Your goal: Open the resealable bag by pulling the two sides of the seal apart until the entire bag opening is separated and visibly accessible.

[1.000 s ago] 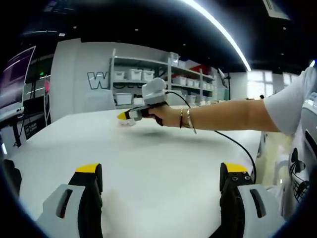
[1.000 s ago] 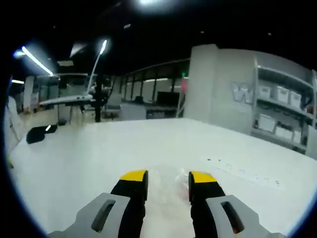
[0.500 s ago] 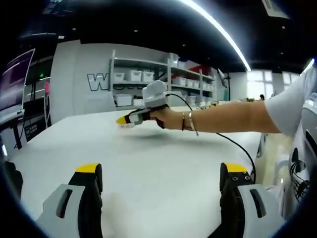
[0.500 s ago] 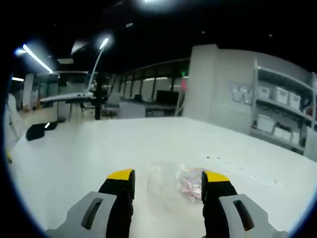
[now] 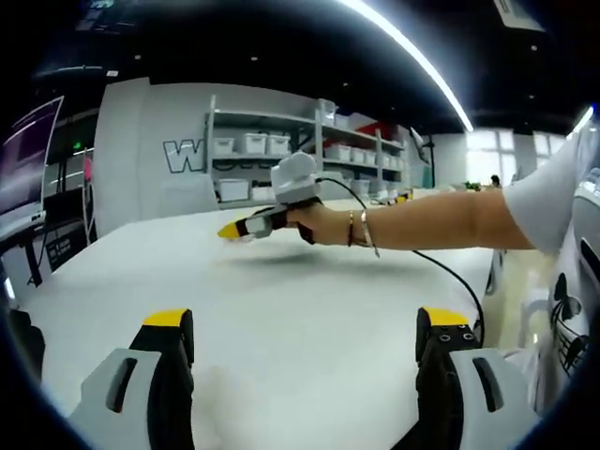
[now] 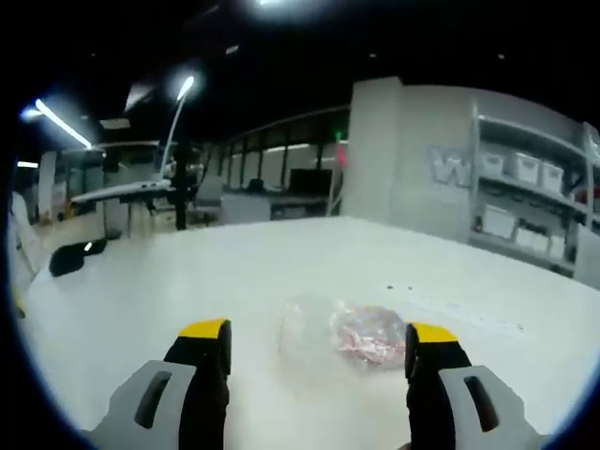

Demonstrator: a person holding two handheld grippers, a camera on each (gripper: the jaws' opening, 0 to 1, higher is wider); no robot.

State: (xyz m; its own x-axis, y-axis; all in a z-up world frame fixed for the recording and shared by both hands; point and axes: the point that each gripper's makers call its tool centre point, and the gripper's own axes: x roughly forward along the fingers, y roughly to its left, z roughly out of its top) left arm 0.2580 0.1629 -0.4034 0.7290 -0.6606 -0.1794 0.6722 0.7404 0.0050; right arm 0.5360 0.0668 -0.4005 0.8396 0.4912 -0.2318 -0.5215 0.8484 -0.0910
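A clear resealable bag (image 6: 339, 335) with pinkish contents lies flat on the white table (image 6: 281, 272), just ahead of my right gripper (image 6: 319, 339) and between its yellow-tipped jaws. Those jaws stand wide apart and hold nothing. In the left gripper view my left gripper (image 5: 305, 323) is open near the table's front, nothing between its jaws. Farther across the table the right gripper (image 5: 246, 228) shows, held in a person's hand (image 5: 319, 223); I cannot make out the bag beneath its tip there.
Shelves (image 5: 300, 155) with white bins stand behind the table. A black cable (image 5: 450, 274) trails from the hand-held gripper across the table (image 5: 300, 300). A dark object (image 6: 70, 256) lies at the table's far left edge in the right gripper view.
My right gripper's jaws have spread wide and let go of the bag, which now lies ahead of them. The left gripper has not moved.
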